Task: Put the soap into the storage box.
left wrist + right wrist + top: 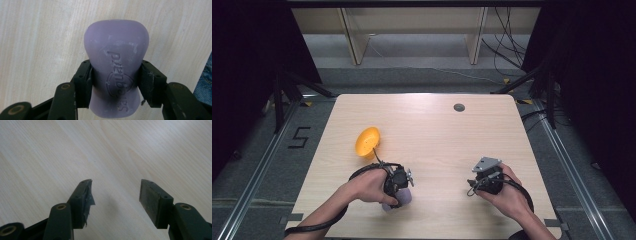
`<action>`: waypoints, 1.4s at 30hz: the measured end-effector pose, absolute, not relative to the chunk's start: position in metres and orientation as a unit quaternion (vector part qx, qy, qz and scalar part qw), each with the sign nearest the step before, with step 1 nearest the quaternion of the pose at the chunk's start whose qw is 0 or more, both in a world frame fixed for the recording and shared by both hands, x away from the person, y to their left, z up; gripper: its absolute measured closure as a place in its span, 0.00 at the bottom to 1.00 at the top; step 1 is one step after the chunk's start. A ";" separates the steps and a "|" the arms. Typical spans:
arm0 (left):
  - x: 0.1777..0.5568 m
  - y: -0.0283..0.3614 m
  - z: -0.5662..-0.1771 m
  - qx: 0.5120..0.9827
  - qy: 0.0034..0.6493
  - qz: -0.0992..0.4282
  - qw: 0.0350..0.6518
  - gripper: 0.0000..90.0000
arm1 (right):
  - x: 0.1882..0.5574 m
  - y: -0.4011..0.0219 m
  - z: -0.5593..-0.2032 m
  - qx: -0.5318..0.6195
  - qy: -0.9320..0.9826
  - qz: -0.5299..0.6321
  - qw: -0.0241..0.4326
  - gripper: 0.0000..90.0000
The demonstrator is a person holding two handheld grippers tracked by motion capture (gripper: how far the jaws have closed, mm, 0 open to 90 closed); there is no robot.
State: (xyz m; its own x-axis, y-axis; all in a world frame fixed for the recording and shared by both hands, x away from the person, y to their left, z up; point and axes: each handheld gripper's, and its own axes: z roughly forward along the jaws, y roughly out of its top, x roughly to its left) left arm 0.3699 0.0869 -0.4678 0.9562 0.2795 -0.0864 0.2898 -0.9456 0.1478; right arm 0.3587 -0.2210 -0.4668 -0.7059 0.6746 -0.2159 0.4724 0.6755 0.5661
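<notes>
On the desk (437, 145), an orange bowl (367, 142) lies tipped; the left tool (116, 75) grips purple soap (116, 62), while the right tool (115, 192) gapes.

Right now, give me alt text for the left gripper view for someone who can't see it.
The left gripper is shut on a purple bar of soap, its two black jaws pressing the narrower waist of the bar from either side. The soap has embossed lettering and a round logo on its face and sits over a pale wooden table. A bit of blue denim shows at the right edge.
</notes>
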 end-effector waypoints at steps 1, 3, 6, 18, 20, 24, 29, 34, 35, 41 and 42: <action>0.372 0.087 -0.467 0.988 0.135 -0.022 0.077 0.54 | 0.359 -0.221 -0.467 0.321 0.891 0.242 0.209 0.49; 0.372 0.088 -0.467 0.987 0.137 -0.022 0.076 0.54 | 0.359 -0.221 -0.467 0.321 0.891 0.242 0.209 0.49; 0.372 0.089 -0.467 0.987 0.141 -0.024 0.080 0.54 | 0.359 -0.221 -0.467 0.322 0.891 0.242 0.208 0.49; 0.372 0.089 -0.467 0.987 0.141 -0.025 0.078 0.54 | 0.359 -0.221 -0.467 0.321 0.891 0.242 0.208 0.49; 0.372 0.090 -0.466 0.985 0.150 -0.031 0.079 0.54 | 0.359 -0.221 -0.467 0.322 0.892 0.242 0.208 0.49; 0.374 0.093 -0.464 0.985 0.151 -0.020 0.081 0.54 | 0.359 -0.221 -0.467 0.321 0.891 0.242 0.208 0.49; 0.373 0.097 -0.462 0.982 0.164 -0.012 0.093 0.54 | 0.359 -0.221 -0.467 0.322 0.891 0.242 0.208 0.49; 0.370 0.106 -0.455 0.973 0.192 0.007 0.127 0.54 | 0.359 -0.221 -0.466 0.321 0.891 0.243 0.208 0.49; 0.370 0.108 -0.454 0.971 0.197 0.007 0.134 0.54 | 0.359 -0.221 -0.466 0.321 0.891 0.243 0.209 0.49; 0.365 0.129 -0.453 0.944 0.267 0.034 0.193 0.54 | 0.359 -0.221 -0.466 0.322 0.891 0.242 0.208 0.49; 0.363 0.131 -0.453 0.940 0.279 0.038 0.194 0.54 | 0.359 -0.221 -0.466 0.320 0.892 0.243 0.209 0.49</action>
State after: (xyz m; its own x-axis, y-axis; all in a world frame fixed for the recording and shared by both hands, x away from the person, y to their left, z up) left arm 0.3634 0.1307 -0.4534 0.8412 0.5394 -0.0378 0.5103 -0.7688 0.3855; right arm 0.3588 -0.2214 -0.4663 -0.7078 0.6724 -0.2166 0.4700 0.6771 0.5662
